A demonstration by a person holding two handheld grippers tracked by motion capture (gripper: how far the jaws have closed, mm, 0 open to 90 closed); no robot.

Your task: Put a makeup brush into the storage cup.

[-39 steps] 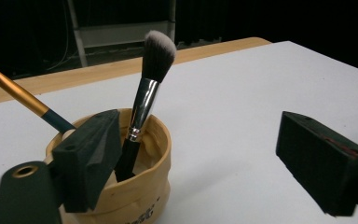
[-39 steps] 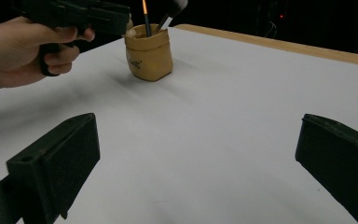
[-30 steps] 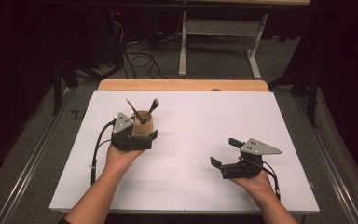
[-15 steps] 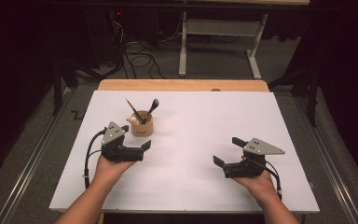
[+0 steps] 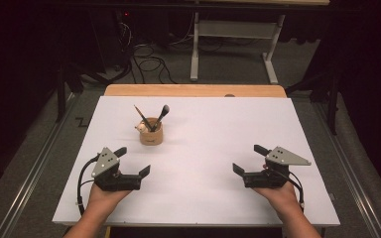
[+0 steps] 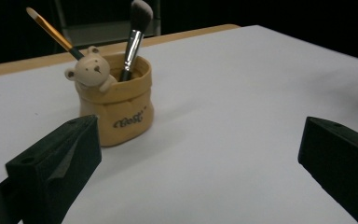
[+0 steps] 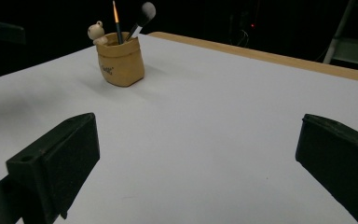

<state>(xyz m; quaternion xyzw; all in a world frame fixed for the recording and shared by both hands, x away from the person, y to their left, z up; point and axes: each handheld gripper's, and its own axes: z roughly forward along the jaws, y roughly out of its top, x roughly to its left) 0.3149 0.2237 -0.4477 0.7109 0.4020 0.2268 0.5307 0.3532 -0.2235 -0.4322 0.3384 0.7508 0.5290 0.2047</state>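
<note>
A small tan pot (image 5: 151,135) with a bear figure on its rim stands upright on the white table top (image 5: 208,124), left of centre. It holds a thin paint brush (image 6: 51,30) and a makeup brush (image 6: 135,28). My left gripper (image 5: 133,162) is open near the front left, well short of the pot (image 6: 119,105), with nothing between its jaws. At the front right my right gripper (image 5: 249,159) is open too and holds nothing. The pot (image 7: 120,58) appears far off in the right gripper view.
A wooden strip (image 5: 193,90) runs along the table's far edge. Beyond it stand a metal frame (image 5: 233,29) and loose cables (image 5: 149,59) on the floor. Wide bare white surface lies between the two grippers.
My left gripper has let go of the pot and drawn back toward the front edge, jaws open. The pot stays in place. The right gripper has barely moved.
</note>
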